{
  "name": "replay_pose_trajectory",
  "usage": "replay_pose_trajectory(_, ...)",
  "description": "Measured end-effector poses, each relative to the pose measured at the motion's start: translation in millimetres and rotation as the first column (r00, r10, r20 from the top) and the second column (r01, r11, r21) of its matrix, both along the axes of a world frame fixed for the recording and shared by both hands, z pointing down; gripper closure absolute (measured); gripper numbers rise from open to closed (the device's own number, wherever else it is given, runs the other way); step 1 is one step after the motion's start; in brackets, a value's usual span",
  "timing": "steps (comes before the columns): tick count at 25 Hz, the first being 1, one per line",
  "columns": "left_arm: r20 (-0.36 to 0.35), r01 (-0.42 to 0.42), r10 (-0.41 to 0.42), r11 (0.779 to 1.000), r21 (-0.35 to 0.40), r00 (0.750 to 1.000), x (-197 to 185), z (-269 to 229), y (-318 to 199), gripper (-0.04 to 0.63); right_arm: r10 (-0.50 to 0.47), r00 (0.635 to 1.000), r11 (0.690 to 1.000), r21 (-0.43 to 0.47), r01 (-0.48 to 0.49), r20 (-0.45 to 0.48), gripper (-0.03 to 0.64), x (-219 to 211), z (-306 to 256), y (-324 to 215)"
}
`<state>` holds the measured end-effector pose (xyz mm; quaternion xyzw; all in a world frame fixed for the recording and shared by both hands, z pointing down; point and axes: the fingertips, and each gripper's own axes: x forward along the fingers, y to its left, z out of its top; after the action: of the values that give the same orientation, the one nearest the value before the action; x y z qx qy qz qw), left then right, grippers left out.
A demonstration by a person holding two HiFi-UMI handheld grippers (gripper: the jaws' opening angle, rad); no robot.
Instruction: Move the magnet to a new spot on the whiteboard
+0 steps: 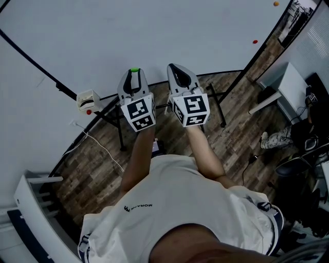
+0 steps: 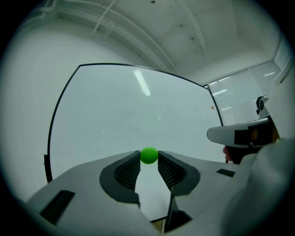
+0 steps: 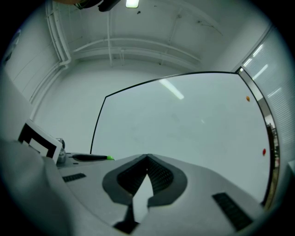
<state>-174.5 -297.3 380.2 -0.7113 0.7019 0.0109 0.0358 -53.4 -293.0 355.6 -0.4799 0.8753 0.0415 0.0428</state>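
A small round green magnet (image 2: 149, 155) sits between the tips of my left gripper (image 2: 149, 157), whose pads press on both of its sides. In the head view the magnet (image 1: 134, 70) shows at the left gripper's (image 1: 134, 72) tip, up against the big whiteboard (image 1: 154, 36); I cannot tell whether it touches the board. My right gripper (image 3: 147, 157) hangs just to the right of the left one, also pointing at the board, jaws together with nothing between them. In the head view the right gripper (image 1: 174, 67) is level with the left one.
An orange magnet (image 1: 276, 3) and a red magnet (image 1: 255, 41) stick near the board's right edge. A small white holder (image 1: 88, 100) hangs at the board's lower frame. The stand's black legs (image 1: 222, 122) and a white cable (image 1: 105, 151) are on the wooden floor.
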Motion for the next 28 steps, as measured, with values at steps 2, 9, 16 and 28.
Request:
replay_pose_trajectory(2,0.0,0.005,-0.005,1.0,-0.007,1.0,-3,2,-3,0.474,0.002,1.0,1.0,0.002,-0.002,-0.001,0.603,0,-1,-1)
replay_pose_trajectory(9,-0.02,0.023,-0.024,0.999,-0.035,1.0,-13,14,-17,0.474,0.001,1.0,1.0,-0.002,-0.001,-0.012,0.603,-3,3,-3)
replay_pose_trajectory(16,-0.023,0.036,-0.037,0.998,-0.056,0.999,-18,22,-30,0.474,0.005,1.0,1.0,0.001,-0.005,-0.014,0.603,-1,3,-3)
replay_pose_trajectory(28,-0.027,0.057,-0.059,0.995,-0.087,0.998,-27,36,-50,0.474,0.013,1.0,1.0,0.001,-0.012,-0.02,0.603,2,2,-7)
